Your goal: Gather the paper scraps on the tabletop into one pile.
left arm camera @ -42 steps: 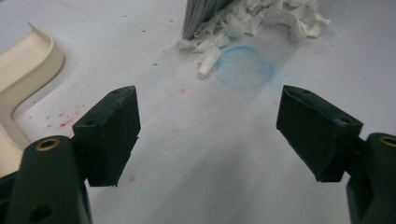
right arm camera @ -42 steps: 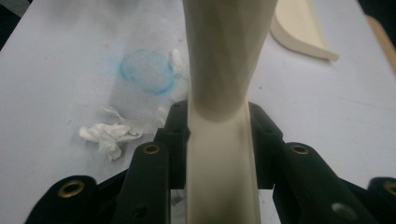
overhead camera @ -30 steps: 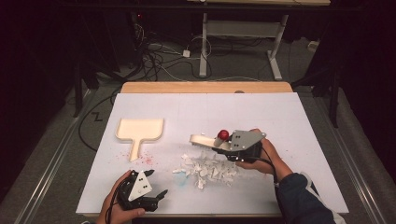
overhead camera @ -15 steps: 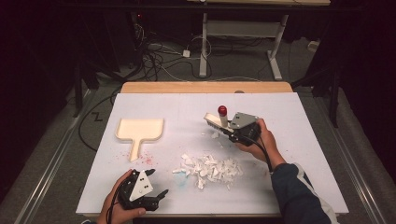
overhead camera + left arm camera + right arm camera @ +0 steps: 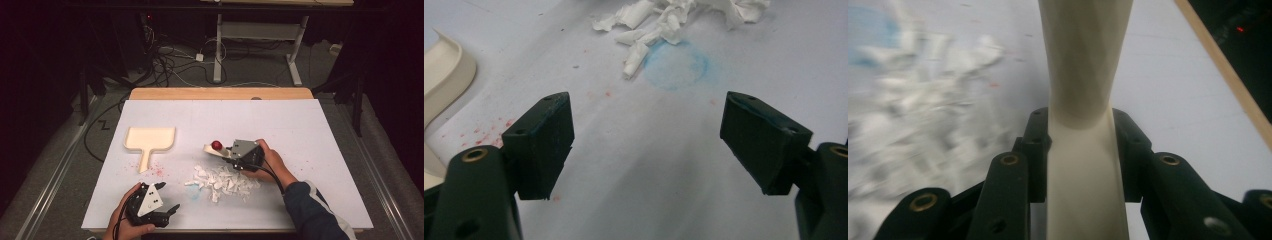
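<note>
No writing or label can be read on anything here. Your right gripper (image 5: pixel 231 151) is clamped on the cream handle of a small brush (image 5: pixel 1083 80) with a red knob, held just above the pile of white paper scraps (image 5: pixel 222 179). The cream dustpan (image 5: pixel 149 140) lies empty on the white surface (image 5: pixel 300 130), well to the left. Your left gripper (image 5: pixel 646 145) rests near the front edge, jaws wide apart, holding nothing.

A cream dustpan (image 5: pixel 150 140) lies on the white table (image 5: pixel 310 130), red specks (image 5: pixel 159 171) beside it; white paper scraps (image 5: pixel 222 180), a faint blue ring (image 5: pixel 675 64), and a red, perhaps round, knob (image 5: pixel 216 145).
</note>
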Tool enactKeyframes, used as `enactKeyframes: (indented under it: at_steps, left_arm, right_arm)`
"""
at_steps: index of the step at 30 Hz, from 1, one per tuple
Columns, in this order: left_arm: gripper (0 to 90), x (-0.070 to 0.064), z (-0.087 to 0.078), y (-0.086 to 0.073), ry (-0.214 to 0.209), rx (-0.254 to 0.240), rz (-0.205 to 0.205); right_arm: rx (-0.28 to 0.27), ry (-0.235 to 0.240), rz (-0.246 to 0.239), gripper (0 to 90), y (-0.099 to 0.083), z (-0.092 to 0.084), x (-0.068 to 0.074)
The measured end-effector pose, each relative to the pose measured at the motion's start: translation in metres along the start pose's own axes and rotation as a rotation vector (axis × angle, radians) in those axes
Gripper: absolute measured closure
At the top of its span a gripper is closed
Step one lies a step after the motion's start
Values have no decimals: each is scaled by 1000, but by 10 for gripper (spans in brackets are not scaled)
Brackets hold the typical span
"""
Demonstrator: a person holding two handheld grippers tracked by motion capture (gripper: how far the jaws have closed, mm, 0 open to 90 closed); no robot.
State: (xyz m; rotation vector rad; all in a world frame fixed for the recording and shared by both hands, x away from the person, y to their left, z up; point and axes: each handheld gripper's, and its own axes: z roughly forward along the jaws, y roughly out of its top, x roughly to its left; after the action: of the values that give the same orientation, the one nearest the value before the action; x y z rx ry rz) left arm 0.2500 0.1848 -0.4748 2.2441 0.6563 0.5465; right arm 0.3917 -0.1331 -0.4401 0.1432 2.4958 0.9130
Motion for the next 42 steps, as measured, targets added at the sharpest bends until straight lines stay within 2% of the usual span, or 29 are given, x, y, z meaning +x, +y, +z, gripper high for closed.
enactKeyframes:
  at_steps: [4, 6, 8, 10, 11, 16, 20, 23, 25, 29, 34, 37, 40, 42]
  left_arm:
    - [204, -1, 1, 1, -1, 5, 8]
    - [204, -1, 2, 2, 0, 6, 9]
    - [204, -1, 2, 2, -1, 6, 9]
    - [204, -2, 3, 3, 1, 6, 10]
    - [204, -2, 3, 3, 1, 6, 12]
    - [204, -2, 2, 3, 5, 4, 18]
    - [204, -2, 0, 2, 13, 3, 16]
    - [204, -1, -2, 2, 25, -8, 21]
    - [204, -2, -3, 2, 20, -6, 13]
    - [204, -2, -4, 2, 30, -14, 28]
    - [204, -5, -6, 2, 30, -18, 36]
    - [207, -5, -6, 3, 27, -22, 38]
    - [213, -6, -4, 4, 22, -17, 45]
    - [213, -8, -3, 5, 11, -13, 45]
  right_arm:
    - [-51, 56, 11, 677, -5, -24, 10]
    - [-75, 53, 24, 679, -7, -39, 14]
    - [-80, 48, 27, 679, -7, -43, 15]
    - [-99, 17, 40, 679, -7, -53, 17]
    - [-99, 17, 40, 679, -7, -53, 17]
    - [-91, -73, 68, 678, -6, -67, 17]
    - [-102, -142, 123, 678, -8, -78, 13]
    - [-127, -179, 202, 678, -9, -88, 9]
    - [-122, -191, 229, 678, -10, -95, 8]
    - [-76, -218, 280, 678, -14, -105, 13]
    - [7, -255, 325, 679, -27, -108, 26]
    - [57, -295, 365, 679, -36, -107, 33]
    - [103, -368, 403, 679, -40, -101, 41]
    - [136, -379, 409, 679, -40, -95, 45]
